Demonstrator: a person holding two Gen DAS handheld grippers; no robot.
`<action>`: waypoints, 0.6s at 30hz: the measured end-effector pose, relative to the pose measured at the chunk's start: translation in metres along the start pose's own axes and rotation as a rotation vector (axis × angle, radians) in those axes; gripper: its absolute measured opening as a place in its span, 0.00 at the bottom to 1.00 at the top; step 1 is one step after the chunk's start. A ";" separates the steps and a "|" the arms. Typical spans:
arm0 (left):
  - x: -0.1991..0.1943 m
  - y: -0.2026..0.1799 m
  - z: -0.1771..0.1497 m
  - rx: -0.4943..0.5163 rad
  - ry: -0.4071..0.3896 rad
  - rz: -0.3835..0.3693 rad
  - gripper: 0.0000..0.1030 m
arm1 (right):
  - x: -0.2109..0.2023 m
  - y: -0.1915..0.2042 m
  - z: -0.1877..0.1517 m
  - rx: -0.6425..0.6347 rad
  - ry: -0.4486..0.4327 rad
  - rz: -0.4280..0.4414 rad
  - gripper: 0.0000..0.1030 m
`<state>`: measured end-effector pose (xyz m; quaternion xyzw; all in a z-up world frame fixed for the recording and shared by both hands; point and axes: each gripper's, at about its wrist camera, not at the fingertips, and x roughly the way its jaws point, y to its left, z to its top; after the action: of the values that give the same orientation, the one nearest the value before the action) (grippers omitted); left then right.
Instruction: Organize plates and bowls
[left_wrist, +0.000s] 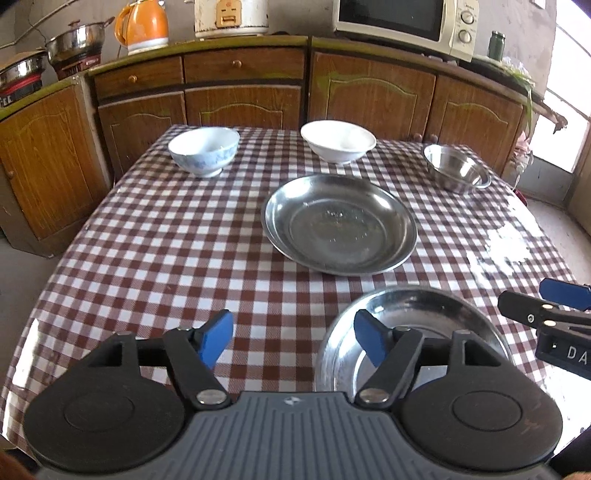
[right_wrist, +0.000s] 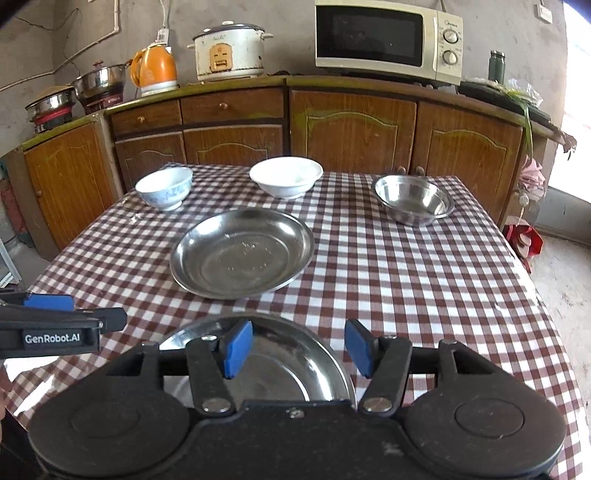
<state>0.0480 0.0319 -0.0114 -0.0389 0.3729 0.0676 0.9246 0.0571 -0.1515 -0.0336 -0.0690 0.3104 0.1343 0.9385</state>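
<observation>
My left gripper (left_wrist: 293, 343) hangs with jaws apart over the checked tablecloth (left_wrist: 147, 236), gripping nothing; my right gripper (right_wrist: 299, 349) gapes too, above the near steel plate (right_wrist: 280, 365). Beyond lies a larger steel plate (right_wrist: 242, 253); along the far edge stand a blue-patterned bowl (right_wrist: 164, 188), a white bowl (right_wrist: 286, 177) and a steel bowl (right_wrist: 413, 199)

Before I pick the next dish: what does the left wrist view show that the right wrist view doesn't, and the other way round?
Only the left wrist view: the left tongs head-on, open and empty over bare tablecloth.

Only the right wrist view: the right tongs head-on, open over the near steel plate, and a red bag on the floor.

Both: the far steel plate, blue-patterned bowl, white bowl and steel bowl.
</observation>
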 end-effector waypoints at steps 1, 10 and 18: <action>-0.001 0.001 0.002 0.000 -0.002 0.001 0.72 | -0.001 0.001 0.002 -0.001 -0.003 0.002 0.67; -0.011 0.007 0.011 0.002 -0.003 0.014 0.73 | -0.001 0.011 0.017 0.003 -0.012 0.021 0.69; -0.017 0.015 0.019 -0.003 -0.023 0.037 0.74 | 0.001 0.019 0.030 -0.007 -0.029 0.038 0.70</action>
<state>0.0466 0.0474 0.0133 -0.0323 0.3629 0.0857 0.9273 0.0693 -0.1269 -0.0109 -0.0644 0.2974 0.1543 0.9400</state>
